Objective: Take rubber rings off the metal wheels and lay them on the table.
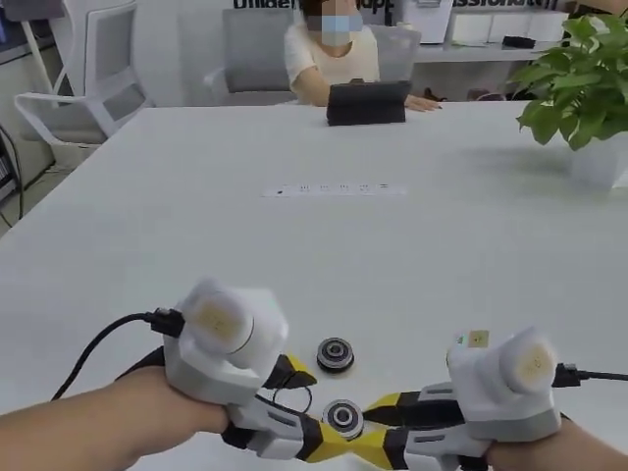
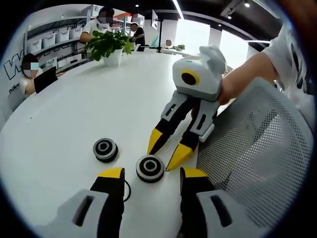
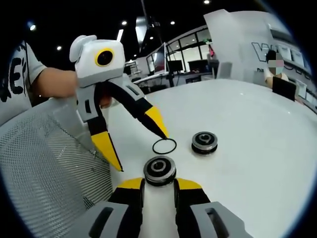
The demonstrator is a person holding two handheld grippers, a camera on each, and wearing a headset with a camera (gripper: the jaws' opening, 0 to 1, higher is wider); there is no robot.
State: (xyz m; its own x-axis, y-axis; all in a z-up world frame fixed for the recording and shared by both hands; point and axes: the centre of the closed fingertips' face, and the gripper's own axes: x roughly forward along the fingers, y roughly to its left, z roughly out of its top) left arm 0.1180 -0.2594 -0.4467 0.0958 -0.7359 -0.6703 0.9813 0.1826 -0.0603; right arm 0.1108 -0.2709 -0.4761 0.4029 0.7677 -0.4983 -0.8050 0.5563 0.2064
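Nearest the head camera, the left hand-held gripper and the right hand-held gripper meet tip to tip over the near edge of the wide white bench, each held in a bare-armed hand with a black cable trailing off its white body. A grey mesh chair sits just behind that edge, and across the bench a person sits at a dark tablet, with a leafy green plant in a white pot at the far right corner and a white power strip lying flat mid-bench. The right hand-held gripper has its yellow-tipped jaws closed in against either side of the near metal wheel, which rests on the bench. The left hand-held gripper is released, jaws spread wide; in the right gripper view one of its tips touches down at the rim of a thin black rubber ring that lies flat on the bench just beside the near wheel. The far metal wheel lies flat a little beyond, apart from both hand-held grippers, with the ring between the two wheels
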